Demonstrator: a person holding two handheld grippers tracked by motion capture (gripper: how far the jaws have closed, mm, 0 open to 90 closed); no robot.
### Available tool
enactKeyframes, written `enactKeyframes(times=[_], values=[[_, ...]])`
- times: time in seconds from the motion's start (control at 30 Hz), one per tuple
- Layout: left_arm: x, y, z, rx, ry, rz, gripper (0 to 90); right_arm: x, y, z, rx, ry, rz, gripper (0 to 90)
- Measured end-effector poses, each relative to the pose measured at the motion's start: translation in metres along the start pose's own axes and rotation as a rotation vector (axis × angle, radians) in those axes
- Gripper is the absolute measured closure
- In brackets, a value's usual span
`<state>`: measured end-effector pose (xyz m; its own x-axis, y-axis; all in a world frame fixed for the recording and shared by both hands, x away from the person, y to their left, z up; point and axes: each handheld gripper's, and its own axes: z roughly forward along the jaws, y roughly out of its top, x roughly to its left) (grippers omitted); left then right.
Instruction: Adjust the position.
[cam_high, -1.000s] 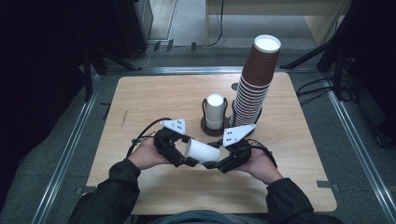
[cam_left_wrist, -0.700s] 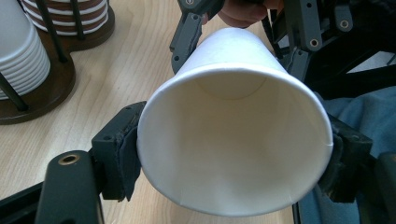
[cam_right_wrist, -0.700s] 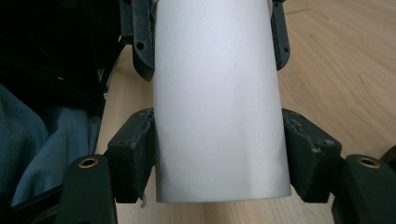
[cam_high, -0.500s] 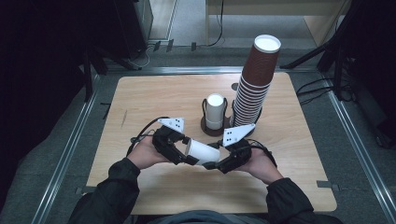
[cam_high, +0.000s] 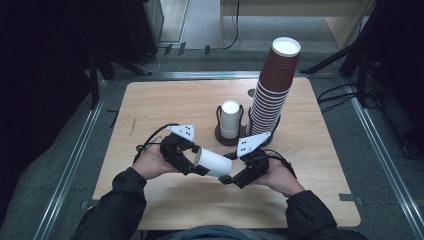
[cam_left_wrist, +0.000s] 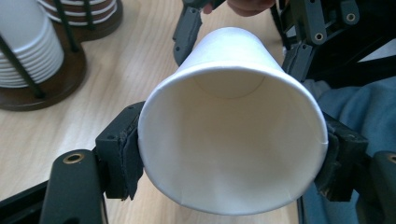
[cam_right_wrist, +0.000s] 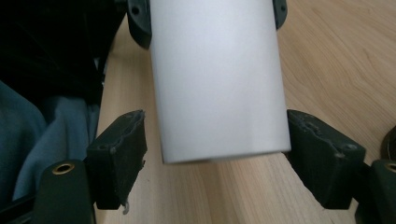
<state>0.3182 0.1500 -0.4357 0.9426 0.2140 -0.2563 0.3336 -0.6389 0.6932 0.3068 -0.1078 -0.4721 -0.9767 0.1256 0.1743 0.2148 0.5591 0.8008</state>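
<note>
Broad and pale, a wooden table (cam_high: 165, 110); at its far right, a tall stack of brown cups (cam_high: 272, 95), and just beside it a dark holder (cam_high: 222, 136) with a short stack of white cups (cam_high: 230, 117). Nearer the person, above the bare wood, a single white cup (cam_high: 215, 162) lying on its side between two hand-held tools. Clamped on the cup's wide rim from both sides, the left gripper (cam_left_wrist: 229, 158), jaws having just closed in onto the paper. Around the narrow base end, the right gripper (cam_right_wrist: 215, 158), jaws just opened and now standing apart, a clear gap at one pad, the other close against the wall. Looks like a handover, with the cup passing into the left tool's keeping. Next, probably: draw the right tool straight back off the base without nudging it, keep the left squeeze gentle enough not to crush the rim, then carry the cup away.
</note>
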Motion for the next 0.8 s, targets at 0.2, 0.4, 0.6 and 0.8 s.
enactKeyframes(times=[0.2,0.4,0.6,0.8], values=[[0.001,0.001,-0.004,0.053,0.035,0.02,24.4,-0.002,-0.002,0.002,0.025,-0.032,-0.003,22.6],[0.003,0.003,-0.003,0.095,0.066,0.036,24.3,-0.004,-0.004,0.003,0.05,-0.053,0.01,22.7],[0.003,0.004,0.003,0.169,0.106,0.057,24.2,-0.005,-0.006,0.004,0.081,-0.06,0.002,24.0],[0.004,0.007,0.011,0.211,0.123,0.062,24.3,-0.005,-0.006,0.007,0.089,-0.067,0.005,24.0]])
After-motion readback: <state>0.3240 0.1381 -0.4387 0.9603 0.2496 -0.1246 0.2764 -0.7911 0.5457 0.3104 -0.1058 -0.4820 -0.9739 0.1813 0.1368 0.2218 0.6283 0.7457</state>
